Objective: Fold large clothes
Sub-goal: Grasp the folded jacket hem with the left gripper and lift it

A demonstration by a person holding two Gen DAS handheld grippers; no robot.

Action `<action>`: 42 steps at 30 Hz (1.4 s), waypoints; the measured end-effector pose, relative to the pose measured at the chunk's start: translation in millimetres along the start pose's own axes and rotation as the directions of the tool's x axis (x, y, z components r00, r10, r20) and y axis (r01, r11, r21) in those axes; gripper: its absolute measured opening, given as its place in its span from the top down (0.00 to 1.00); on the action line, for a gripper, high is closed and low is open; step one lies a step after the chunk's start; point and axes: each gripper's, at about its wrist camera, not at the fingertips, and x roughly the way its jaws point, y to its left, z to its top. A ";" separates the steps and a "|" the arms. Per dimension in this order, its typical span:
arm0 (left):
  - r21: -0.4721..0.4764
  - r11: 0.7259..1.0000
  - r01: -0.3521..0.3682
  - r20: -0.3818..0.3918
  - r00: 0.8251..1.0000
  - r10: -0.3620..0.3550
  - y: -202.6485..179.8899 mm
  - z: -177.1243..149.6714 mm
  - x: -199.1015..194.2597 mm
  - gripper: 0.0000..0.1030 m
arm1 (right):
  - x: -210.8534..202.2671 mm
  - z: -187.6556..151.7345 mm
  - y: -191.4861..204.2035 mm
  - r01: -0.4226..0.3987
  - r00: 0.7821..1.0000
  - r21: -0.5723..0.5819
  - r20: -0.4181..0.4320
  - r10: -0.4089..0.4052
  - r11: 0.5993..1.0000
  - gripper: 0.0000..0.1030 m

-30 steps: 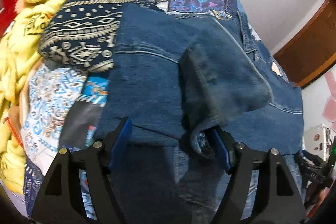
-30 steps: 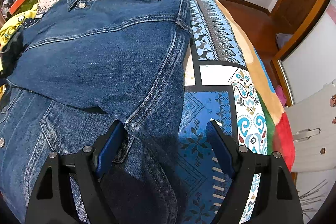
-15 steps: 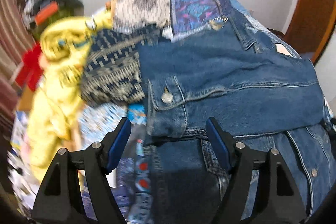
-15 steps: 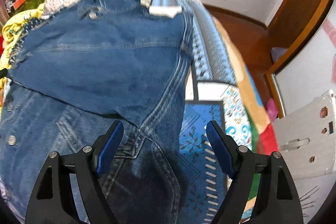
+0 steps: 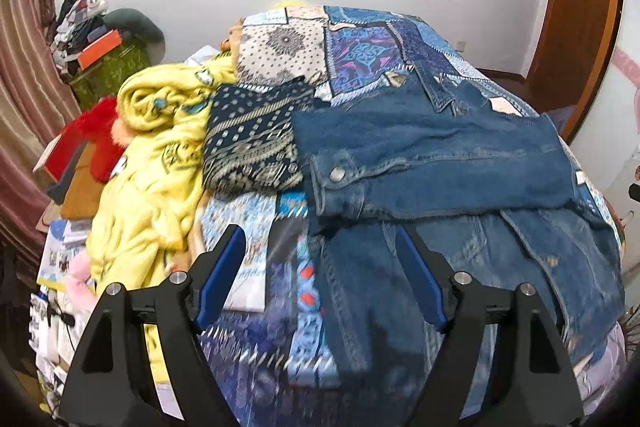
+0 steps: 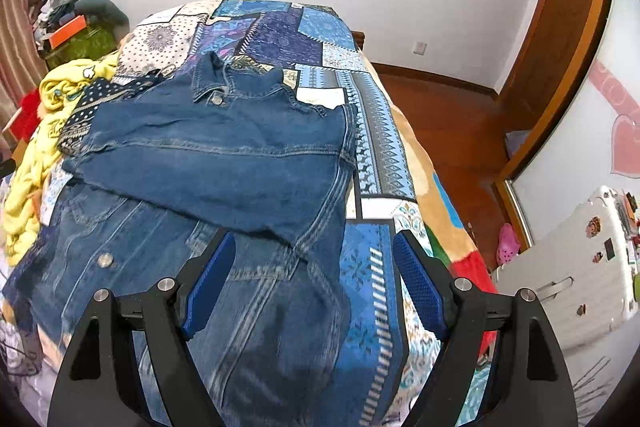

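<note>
Denim jacket (image 6: 224,163) lies on the bed (image 6: 380,155), one sleeve (image 5: 432,163) folded across the chest, cuff button up. No label or writing on it can be read. My left gripper (image 5: 320,279) is over its edge, jaws opening, nothing between them. My right gripper (image 6: 310,283) hangs above the hem, jaws wide and released, holding nothing. Yellow blanket (image 5: 152,155) heaped just beside. Stickered white suitcase (image 6: 568,267) off the bed; stickers too small to read.
</note>
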 end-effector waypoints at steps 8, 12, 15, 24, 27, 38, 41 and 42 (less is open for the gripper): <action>-0.095 0.992 0.079 -0.151 0.984 -0.093 18.5 -62.2 5.3 0.25 | -1.4 -41.8 -2.7 -0.023 0.998 0.041 -0.064 0.026 0.999 0.23; -0.174 0.975 0.138 -0.241 0.954 -0.178 11.0 -98.4 20.8 0.25 | 10.4 -73.4 -9.8 -0.072 0.984 0.139 -0.154 0.094 0.988 0.23; -0.226 0.959 0.172 -0.276 0.933 -0.232 2.4 -116.0 30.5 0.25 | 17.4 -92.5 -15.3 -0.095 0.970 0.202 -0.203 0.136 0.975 0.23; -0.366 0.892 0.265 -0.282 0.882 -0.378 -4.7 -136.6 41.0 0.25 | 30.5 -104.5 -25.4 -0.201 0.936 0.316 -0.217 0.277 0.927 0.23; -0.429 0.857 0.285 -0.270 0.865 -0.422 0.8 -138.4 46.6 0.25 | 38.6 -104.5 -26.6 -0.238 0.921 0.344 -0.218 0.324 0.908 0.23; -0.453 0.838 0.303 -0.216 0.875 -0.433 -1.4 -130.1 39.8 0.56 | 47.2 -100.9 -27.5 -0.291 0.902 0.363 -0.204 0.380 0.885 0.25; -0.462 0.834 0.302 -0.198 0.881 -0.429 1.8 -125.2 34.5 0.75 | 45.1 -98.0 -25.4 -0.327 0.891 0.365 -0.188 0.413 0.872 0.42; -0.451 0.841 0.300 -0.197 0.885 -0.421 0.9 -122.6 32.1 0.76 | 44.9 -96.8 -24.4 -0.331 0.892 0.362 -0.183 0.414 0.871 0.45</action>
